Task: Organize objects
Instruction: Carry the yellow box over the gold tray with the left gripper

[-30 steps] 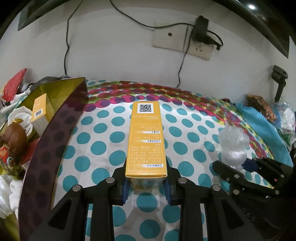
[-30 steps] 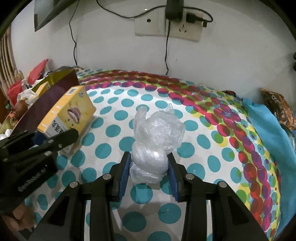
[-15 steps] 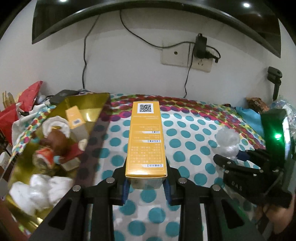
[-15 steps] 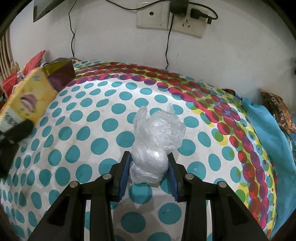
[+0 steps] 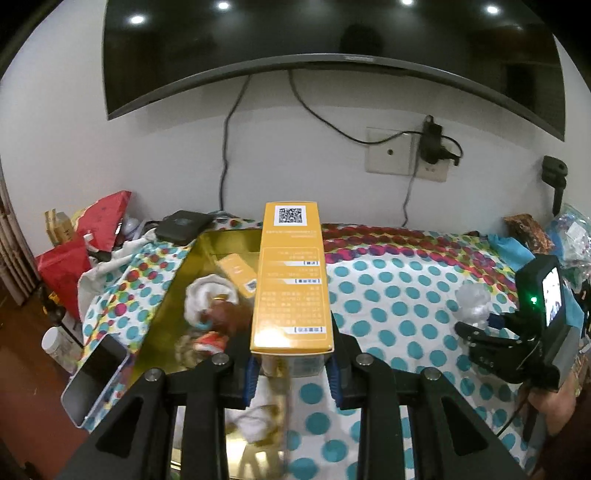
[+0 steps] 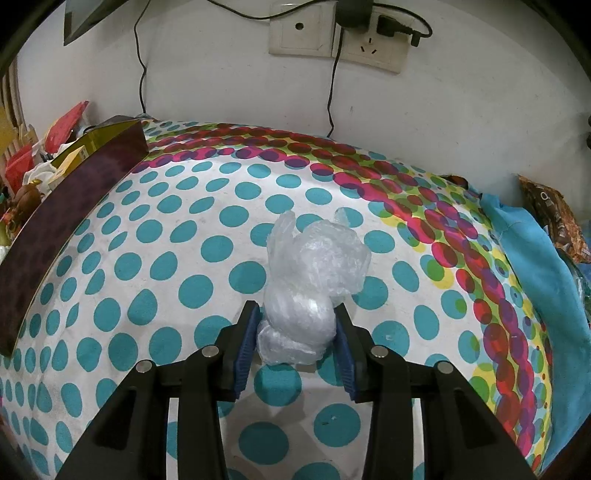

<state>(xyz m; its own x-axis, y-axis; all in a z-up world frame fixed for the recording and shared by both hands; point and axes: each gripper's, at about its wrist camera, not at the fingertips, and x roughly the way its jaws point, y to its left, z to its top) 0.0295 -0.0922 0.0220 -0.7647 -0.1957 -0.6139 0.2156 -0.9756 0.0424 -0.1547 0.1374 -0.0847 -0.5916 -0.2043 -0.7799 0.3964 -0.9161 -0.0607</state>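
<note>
My left gripper [image 5: 291, 373] is shut on a long orange box [image 5: 291, 280] with a QR code at its far end, held in the air above the right edge of a gold-lined storage box [image 5: 207, 243] that holds a small orange box, white cloth items and a brown toy. My right gripper [image 6: 295, 343] is shut on a crumpled clear plastic bag [image 6: 314, 280] resting on the polka-dot tablecloth [image 6: 166, 240]. The bag [image 5: 472, 302] and right gripper [image 5: 480, 332] also show at the right of the left wrist view.
The storage box's dark outer wall [image 6: 74, 192] stands at the table's left. A phone [image 5: 96, 380] lies by its near corner. Red bags [image 5: 74, 251] and a black device [image 5: 183, 225] sit behind it. A blue cloth [image 6: 524, 258] and snack packet [image 6: 554, 214] lie right. A wall socket [image 6: 332, 33] with cables is behind.
My left gripper has risen with the orange box and moved left over the storage box. My right gripper stays shut on the plastic bag in the same spot.
</note>
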